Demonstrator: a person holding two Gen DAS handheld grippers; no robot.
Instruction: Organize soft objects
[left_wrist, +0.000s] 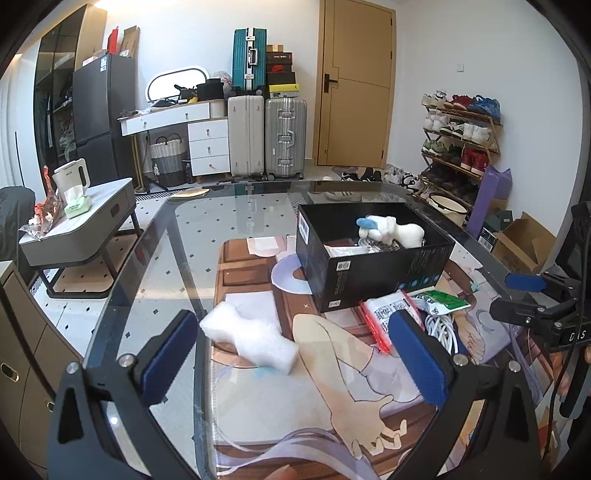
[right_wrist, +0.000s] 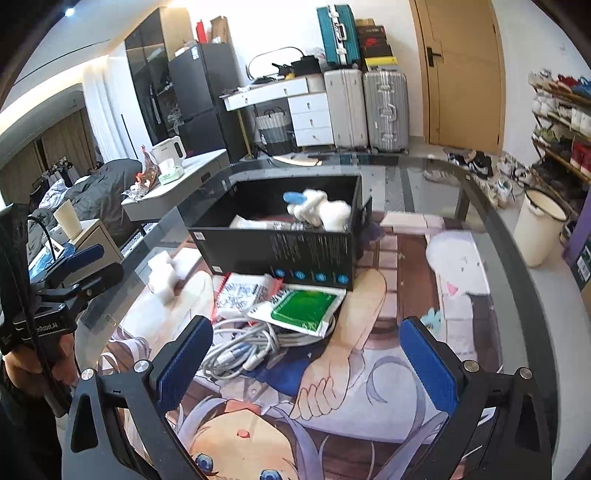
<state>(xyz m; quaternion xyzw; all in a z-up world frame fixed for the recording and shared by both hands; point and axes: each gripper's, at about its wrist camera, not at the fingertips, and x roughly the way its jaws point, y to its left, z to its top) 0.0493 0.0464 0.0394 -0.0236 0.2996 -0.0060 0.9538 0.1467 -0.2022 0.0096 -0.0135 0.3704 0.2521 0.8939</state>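
Table (left_wrist: 155, 258): glass top, rounded rim, running from 6 o'clock up to 12 o'clock in both wrist views; floor tiles show through it.
Mat (left_wrist: 258, 406): printed with an anime figure, lies flat on the glass and fills the lower middle of both views.
Box (left_wrist: 373, 273): black, open-topped, stands on the mat at 1 o'clock in the left view and at 12 o'clock in the right view (right_wrist: 295, 251).
Plush (left_wrist: 395, 229): white with a blue part, inside the box at its far right side, its top rising above the rim; papers lie beside it in the box.
Foam (left_wrist: 251, 339): white block, lying on the mat at its left edge, between the left gripper's pads and slightly ahead of them; in the right view it is at 10 o'clock (right_wrist: 166, 277), left of the box.
Cable (right_wrist: 240, 347): grey-white coil on the mat, just before the box, near the right gripper's left pad.
Packets: a green-and-white one (right_wrist: 303, 310) rests on the cable, touching the box's near wall; a white printed one (right_wrist: 243, 295) lies just left of it.
Left gripper (left_wrist: 295, 365): spread wide, nothing between the blue pads, held low over the mat at 6 o'clock.
Right gripper (right_wrist: 306, 365): spread wide, nothing gripped, over the mat before the cable.
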